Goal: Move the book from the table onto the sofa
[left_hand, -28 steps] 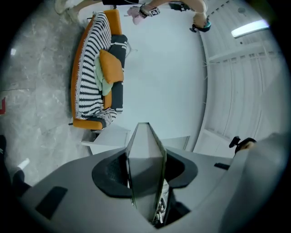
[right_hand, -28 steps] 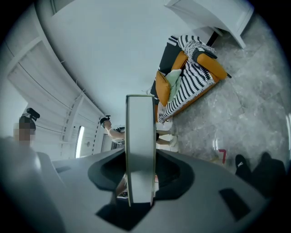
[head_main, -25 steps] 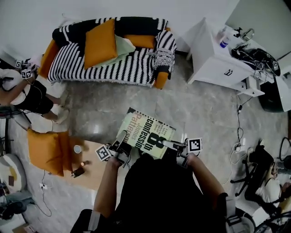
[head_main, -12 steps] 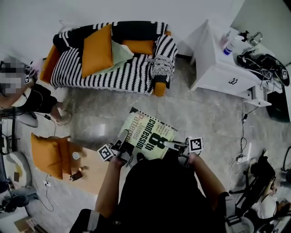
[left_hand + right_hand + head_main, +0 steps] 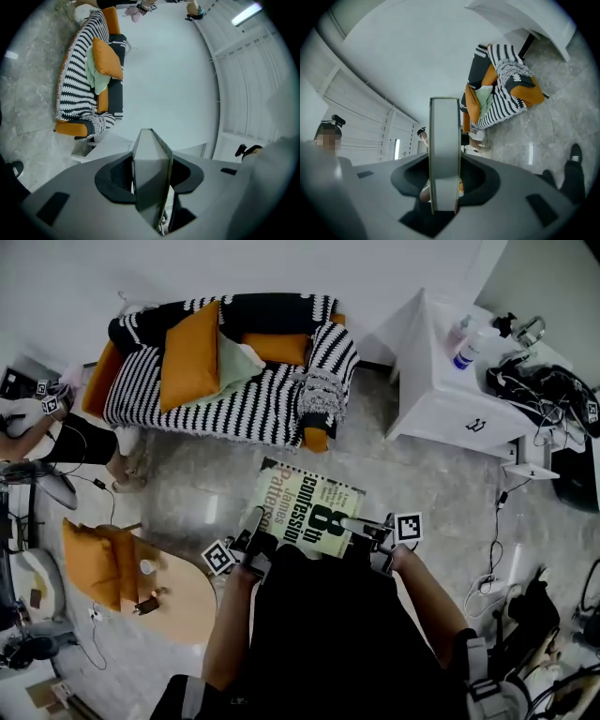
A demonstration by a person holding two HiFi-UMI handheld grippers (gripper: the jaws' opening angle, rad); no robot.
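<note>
Two sets of fingers clamp book.

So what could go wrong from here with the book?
The left gripper and right gripper pinch the book only at its near end, so the far end may droop or slip free. An orange cushion and a pale green cushion crowd the sofa; the book could land tilted and slide off.

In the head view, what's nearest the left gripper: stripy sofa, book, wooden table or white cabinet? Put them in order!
1. book, clamped in the left gripper itself.
2. wooden table, just behind it at lower left.
3. stripy sofa, ahead at the top.
4. white cabinet, far top right.
</note>
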